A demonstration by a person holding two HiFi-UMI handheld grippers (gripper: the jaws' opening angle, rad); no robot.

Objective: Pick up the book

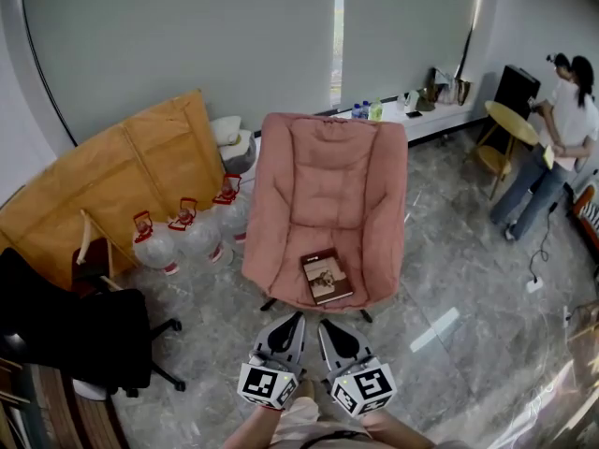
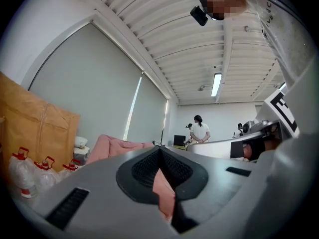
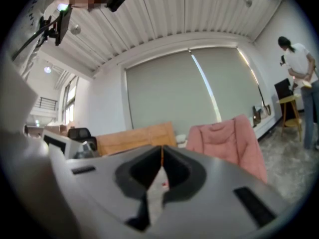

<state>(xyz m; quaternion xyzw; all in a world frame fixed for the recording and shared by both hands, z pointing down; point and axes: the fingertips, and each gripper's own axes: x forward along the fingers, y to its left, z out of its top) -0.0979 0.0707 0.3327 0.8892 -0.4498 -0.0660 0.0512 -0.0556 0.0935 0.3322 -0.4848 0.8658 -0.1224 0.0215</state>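
Note:
A brown book (image 1: 327,276) lies flat near the front edge of the seat of a pink padded chair (image 1: 328,195). In the head view both grippers hover over the floor just in front of that chair, side by side and pointing at it. The left gripper (image 1: 294,316) is shut with nothing in it, a short way below and left of the book. The right gripper (image 1: 324,324) is also shut and empty, directly below the book. The left gripper view shows its jaws (image 2: 160,148) meeting at the tip, with the pink chair (image 2: 117,147) beyond. The right gripper view shows closed jaws (image 3: 161,148) and the chair (image 3: 229,141) to the right.
Large water jugs (image 1: 178,237) with red caps stand left of the chair, before flattened cardboard (image 1: 112,171). A black office chair (image 1: 84,335) is at lower left. A person (image 1: 552,138) stands at far right by a yellow stool (image 1: 505,129). A cable (image 1: 538,269) lies on the marble floor.

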